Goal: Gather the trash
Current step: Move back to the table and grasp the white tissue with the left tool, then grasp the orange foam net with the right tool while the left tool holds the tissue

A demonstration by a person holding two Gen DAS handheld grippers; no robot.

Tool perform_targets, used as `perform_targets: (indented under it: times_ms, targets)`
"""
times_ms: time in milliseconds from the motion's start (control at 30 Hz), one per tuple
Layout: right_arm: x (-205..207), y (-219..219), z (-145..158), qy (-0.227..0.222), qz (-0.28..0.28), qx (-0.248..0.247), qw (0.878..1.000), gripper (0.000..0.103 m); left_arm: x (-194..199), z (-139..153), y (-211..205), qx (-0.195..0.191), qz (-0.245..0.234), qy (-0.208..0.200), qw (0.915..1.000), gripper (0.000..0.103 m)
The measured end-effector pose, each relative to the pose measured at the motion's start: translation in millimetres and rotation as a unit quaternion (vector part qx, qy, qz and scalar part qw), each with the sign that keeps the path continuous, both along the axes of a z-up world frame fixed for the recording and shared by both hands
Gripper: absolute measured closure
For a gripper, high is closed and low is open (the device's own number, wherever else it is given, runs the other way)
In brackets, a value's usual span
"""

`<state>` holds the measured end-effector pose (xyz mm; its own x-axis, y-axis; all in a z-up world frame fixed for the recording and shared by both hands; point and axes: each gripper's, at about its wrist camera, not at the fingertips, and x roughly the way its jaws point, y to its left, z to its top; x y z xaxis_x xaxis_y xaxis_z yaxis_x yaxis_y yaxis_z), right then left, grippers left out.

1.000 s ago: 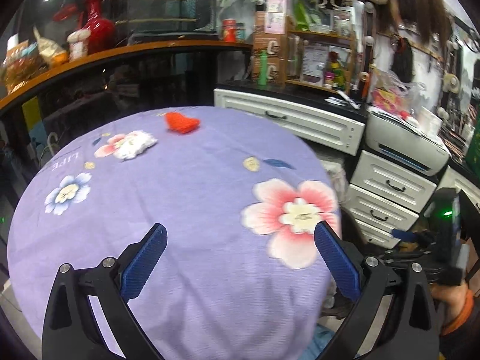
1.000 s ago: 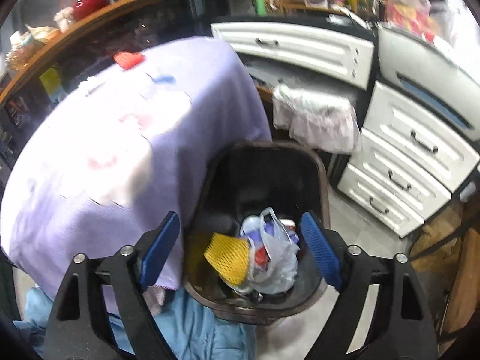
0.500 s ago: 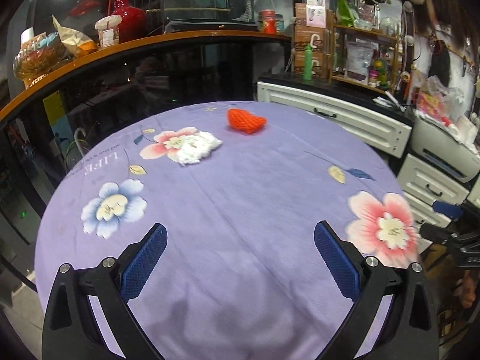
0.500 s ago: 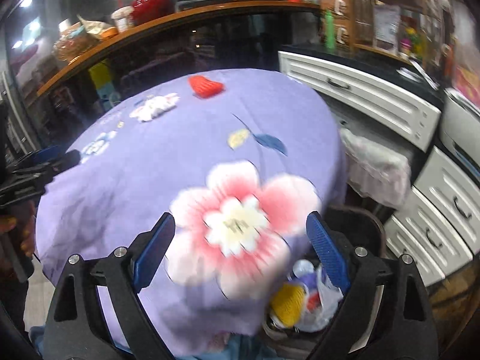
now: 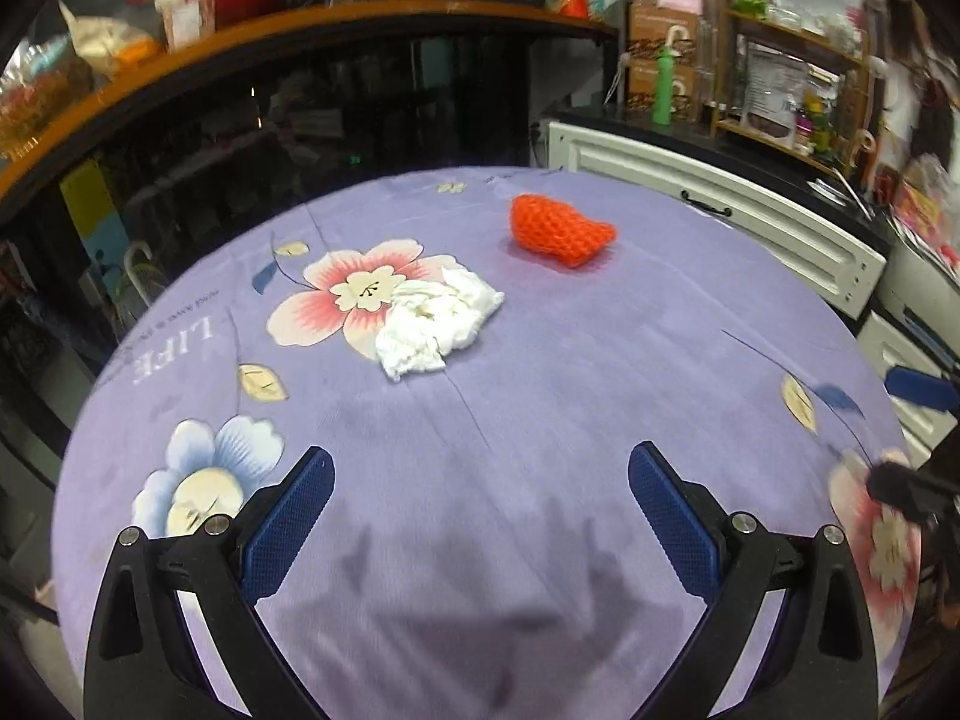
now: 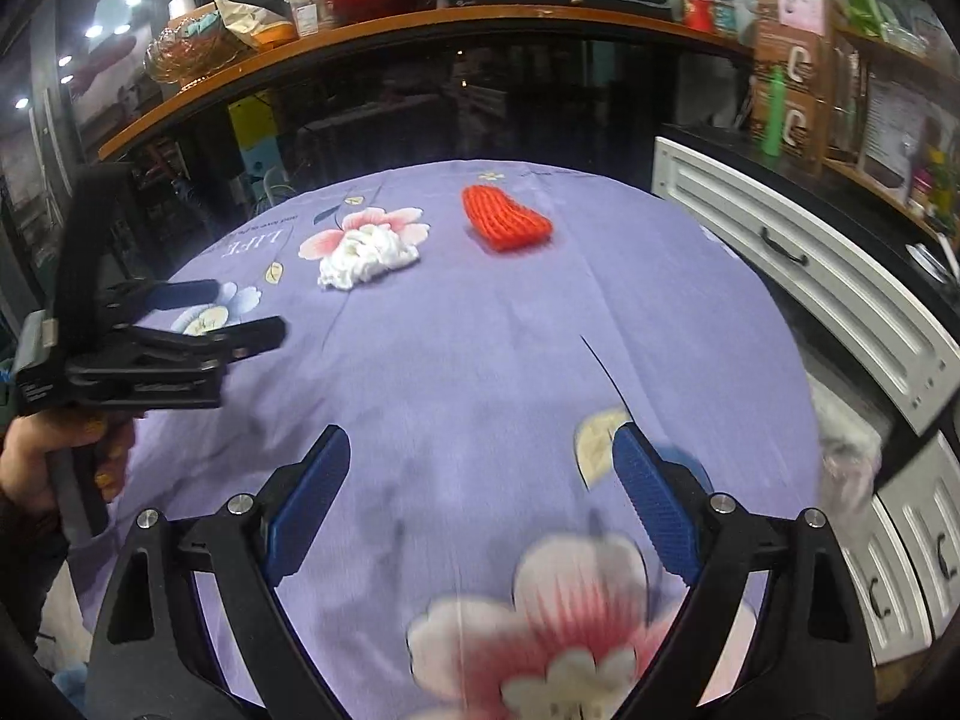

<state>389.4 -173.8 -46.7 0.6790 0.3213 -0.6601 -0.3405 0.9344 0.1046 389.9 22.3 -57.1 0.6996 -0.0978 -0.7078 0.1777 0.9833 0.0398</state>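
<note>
Round table, purple floral cloth [image 5: 540, 360]. Two trash pieces on far half: white crumpled tissue [image 5: 435, 324] ahead of left gripper [image 5: 480, 516], slightly left; orange foam net [image 5: 558, 231] beyond, long axis running left-right. Right gripper [image 6: 480, 498] farther back. Both grippers spread apart, empty. Left nearer tissue.

Both grippers, left gripper [image 5: 480, 516] and right gripper [image 6: 480, 495], share one build: black angular plastic arms, silver screws at the joints, blue ribbed pads [image 5: 288, 531] on the fingers. Hand [image 6: 36, 459] on the left gripper's black handle; yellow-speckled nail polish, dark sleeve.
</note>
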Motion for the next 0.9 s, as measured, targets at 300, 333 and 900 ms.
perform_targets:
  times_ms: [300,333,900]
  targets:
    - [47,5,-3,0.01,0.001,-0.014,1.0,0.015,84,-24,-4,0.037,0.008,0.038,0.9986,0.006]
    - [52,5,-5,0.012,0.0,-0.015,1.0,0.015,93,-29,-6,0.047,0.011,0.038,0.9981,0.007]
    - [135,40,-21,0.032,0.013,-0.022,0.999,0.015,80,-16,22,-0.015,0.028,0.017,0.9994,0.069]
